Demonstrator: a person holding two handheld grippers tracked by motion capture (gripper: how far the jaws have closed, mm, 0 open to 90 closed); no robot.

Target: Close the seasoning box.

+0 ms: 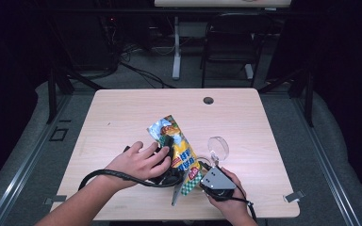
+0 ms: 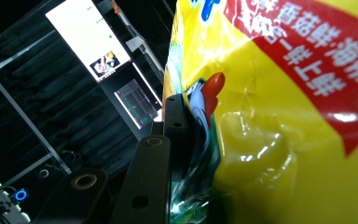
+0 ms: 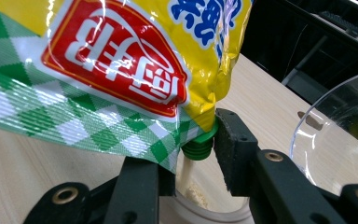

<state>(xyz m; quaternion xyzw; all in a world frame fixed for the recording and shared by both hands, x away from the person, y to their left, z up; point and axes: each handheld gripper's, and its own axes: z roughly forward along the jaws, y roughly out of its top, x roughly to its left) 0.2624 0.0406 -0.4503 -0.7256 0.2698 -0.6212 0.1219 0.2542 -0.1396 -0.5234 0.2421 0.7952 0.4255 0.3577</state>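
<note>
So the left gripper (image 2: 186,140) fingers squeeze the yellow foil sauce pouch (image 1: 179,150); right gripper (image 3: 191,154) fingers pinch its green spout (image 3: 199,145), aiming at six o'clock into the clear plastic bowl (image 3: 335,121).

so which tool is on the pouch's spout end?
The right tool: its jaws flank the green spout at the yellow pouch's checkered corner. The left tool squeezes the pouch body higher up, away from the spout.

Bright table (image 1: 122,113) amid dark surroundings; glare streaks the blurred, close-up pouch (image 2: 284,140).
</note>
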